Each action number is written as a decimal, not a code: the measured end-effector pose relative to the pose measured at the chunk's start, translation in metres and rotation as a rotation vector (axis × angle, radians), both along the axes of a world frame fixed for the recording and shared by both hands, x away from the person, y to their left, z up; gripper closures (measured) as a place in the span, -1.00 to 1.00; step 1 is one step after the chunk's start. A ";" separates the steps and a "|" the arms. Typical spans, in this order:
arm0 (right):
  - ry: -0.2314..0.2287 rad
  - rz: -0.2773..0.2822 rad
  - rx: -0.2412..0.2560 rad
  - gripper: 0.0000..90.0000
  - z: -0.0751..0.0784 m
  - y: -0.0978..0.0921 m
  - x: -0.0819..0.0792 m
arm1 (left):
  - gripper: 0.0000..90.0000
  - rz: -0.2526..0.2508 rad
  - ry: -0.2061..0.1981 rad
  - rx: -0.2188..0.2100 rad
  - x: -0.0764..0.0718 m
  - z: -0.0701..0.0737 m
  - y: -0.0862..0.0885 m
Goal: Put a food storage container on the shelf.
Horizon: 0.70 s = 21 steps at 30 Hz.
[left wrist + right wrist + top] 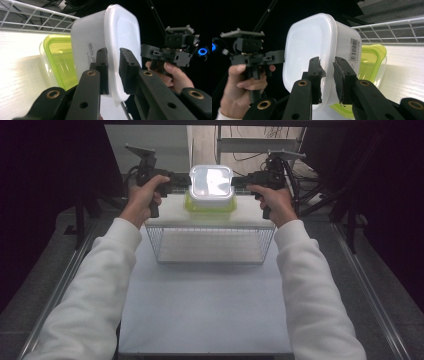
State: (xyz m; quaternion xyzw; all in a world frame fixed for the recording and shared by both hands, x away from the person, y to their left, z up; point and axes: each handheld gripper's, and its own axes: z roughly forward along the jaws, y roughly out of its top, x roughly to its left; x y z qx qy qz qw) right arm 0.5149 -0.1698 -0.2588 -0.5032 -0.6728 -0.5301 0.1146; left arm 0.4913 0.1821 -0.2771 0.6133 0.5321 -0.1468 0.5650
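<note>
White box [211, 182] with a white lid sits on top of a green-lidded box [210, 206], stacked. Cannot tell if it is resting on it or lifted just clear. The stack is on a white board [170, 215] that lies across the top of a wire basket [165, 245], at the far end of the counter [200, 305].

Left gripper [181, 181] at the white box's left edge, right gripper [239, 182] at its right edge, one on each side, level with the lid rim. Both hands in white sleeves [95, 285] reach in from below.

Left gripper view: left gripper [113, 71] narrow, jaws clamped on the lid rim of the white box [100, 35], one jaw on the box wall side, the other on the lid top. Green-lidded box [60, 62] just behind it. The other hand and its gripper seen past the box.

Right gripper view: right gripper [327, 80] narrow too, jaws pinching the lid rim of the white box [309, 45]. A barcode label [354, 49] on the box wall. Green-lidded box [370, 62] right beside it, wire basket [392, 31] rim beyond.
</note>
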 end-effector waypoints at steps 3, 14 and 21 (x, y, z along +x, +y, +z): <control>0.033 -0.009 0.036 0.65 -0.005 -0.002 0.007 | 0.73 0.014 0.021 -0.021 0.007 -0.003 0.001; 0.086 -0.036 0.087 0.61 -0.012 -0.002 0.021 | 0.71 0.029 0.033 -0.071 0.018 -0.012 0.003; 0.052 -0.040 0.079 0.39 -0.011 -0.002 0.018 | 0.47 0.038 -0.013 -0.036 0.013 -0.009 -0.002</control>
